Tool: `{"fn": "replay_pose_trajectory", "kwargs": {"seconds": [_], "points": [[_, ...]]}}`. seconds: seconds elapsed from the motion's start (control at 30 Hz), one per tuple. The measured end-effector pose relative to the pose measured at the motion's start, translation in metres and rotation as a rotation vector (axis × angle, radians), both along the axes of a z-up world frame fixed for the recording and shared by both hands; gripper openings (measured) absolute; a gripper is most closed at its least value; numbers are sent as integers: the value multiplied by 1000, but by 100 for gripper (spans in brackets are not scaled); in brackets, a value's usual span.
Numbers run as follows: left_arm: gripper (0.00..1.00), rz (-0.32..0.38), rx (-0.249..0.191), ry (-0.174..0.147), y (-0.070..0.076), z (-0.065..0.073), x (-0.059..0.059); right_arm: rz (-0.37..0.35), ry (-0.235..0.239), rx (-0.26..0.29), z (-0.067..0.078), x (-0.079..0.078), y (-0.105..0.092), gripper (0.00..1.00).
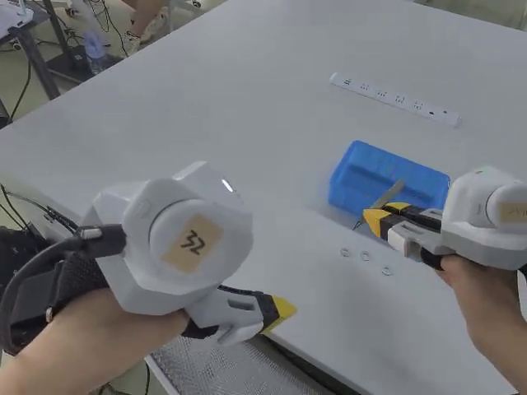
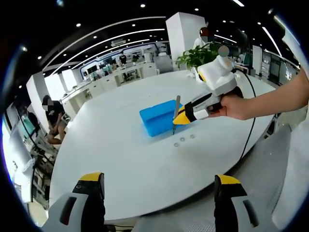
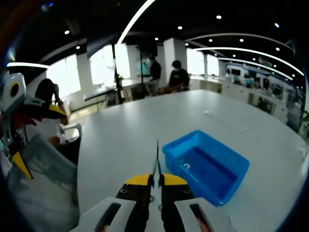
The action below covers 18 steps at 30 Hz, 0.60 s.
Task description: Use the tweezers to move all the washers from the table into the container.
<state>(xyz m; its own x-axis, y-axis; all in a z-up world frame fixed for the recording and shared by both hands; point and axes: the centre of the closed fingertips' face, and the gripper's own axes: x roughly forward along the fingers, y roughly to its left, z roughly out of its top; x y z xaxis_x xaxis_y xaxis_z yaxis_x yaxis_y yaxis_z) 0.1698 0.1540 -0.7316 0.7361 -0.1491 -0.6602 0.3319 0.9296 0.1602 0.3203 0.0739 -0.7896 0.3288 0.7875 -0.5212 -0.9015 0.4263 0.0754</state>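
White tabletop (image 1: 247,107) carries three tiny washers (image 1: 365,257) lying flat just beside the blue container (image 1: 387,174), likely light, thin and slippery, best pinched at the rim by the tweezers (image 1: 389,194) clamped in the right gripper (image 1: 375,220), while the left gripper (image 2: 159,178) hangs spread wide, empty.

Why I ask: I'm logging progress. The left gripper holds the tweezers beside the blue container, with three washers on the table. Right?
Wrong gripper: the right gripper holds the tweezers, clamped between its shut jaws in the right gripper view; the left gripper is open and empty. Otherwise yes: beside the blue container, three washers on the table.
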Motion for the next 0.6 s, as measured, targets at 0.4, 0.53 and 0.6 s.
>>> {"fn": "replay_pose_trajectory", "kwargs": {"seconds": [0.4, 0.53, 0.6], "points": [[96, -6, 11, 8, -1, 0, 0, 33, 17, -59, -21, -6, 1, 4], [96, -9, 17, 14, 0, -1, 0, 44, 22, -68, -24, -8, 4, 4], [96, -12, 18, 16, -1, -2, 1, 57, 10, -85, -28, -8, 4, 4]]}}
